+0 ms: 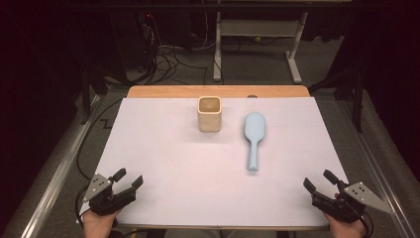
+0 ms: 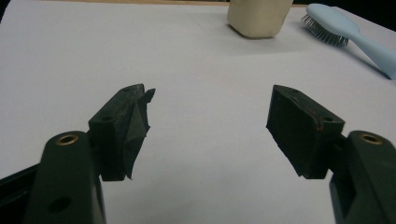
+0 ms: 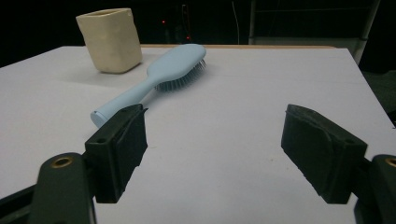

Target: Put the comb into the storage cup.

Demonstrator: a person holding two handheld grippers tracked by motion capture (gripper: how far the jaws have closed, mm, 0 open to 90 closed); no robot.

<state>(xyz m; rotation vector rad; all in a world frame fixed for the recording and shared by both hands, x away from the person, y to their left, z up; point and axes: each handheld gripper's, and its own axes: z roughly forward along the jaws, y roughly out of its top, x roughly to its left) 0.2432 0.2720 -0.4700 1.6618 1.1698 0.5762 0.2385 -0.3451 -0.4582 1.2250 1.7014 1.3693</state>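
Right now, the pale blue hairbrush [image 1: 254, 139] lies flat on the white sheet [image 1: 163, 163] that covers the table, a little right of centre and toward the far edge. Its oval head points to the far edge and its slim handle runs back toward the near edge, tilted only slightly. From above the smooth back of the head faces up; from the right gripper view the hairbrush [image 3: 154, 81] shows a fringe of fine bristles under the head, pressed to the sheet. In the left gripper view the hairbrush [image 2: 348, 37] is cut off at the right edge of the picture, so the end of its handle is lost.

Just to its left, apart from it, stands a cream cup [image 1: 209, 114] with rounded corners, upright and open at the top; whether anything is inside I cannot make out. In the left gripper view the top of the cup [image 2: 258, 17] is cut off.

The left gripper [image 1: 130, 179] rests at the near left corner of the table, jaws spread with nothing between them. The right gripper [image 1: 317, 181] sits at the near right corner, jaws spread wide and likewise holding nothing. Both are well apart from the brush. Beyond the far edge the room is dark, with cables and a table frame barely readable.
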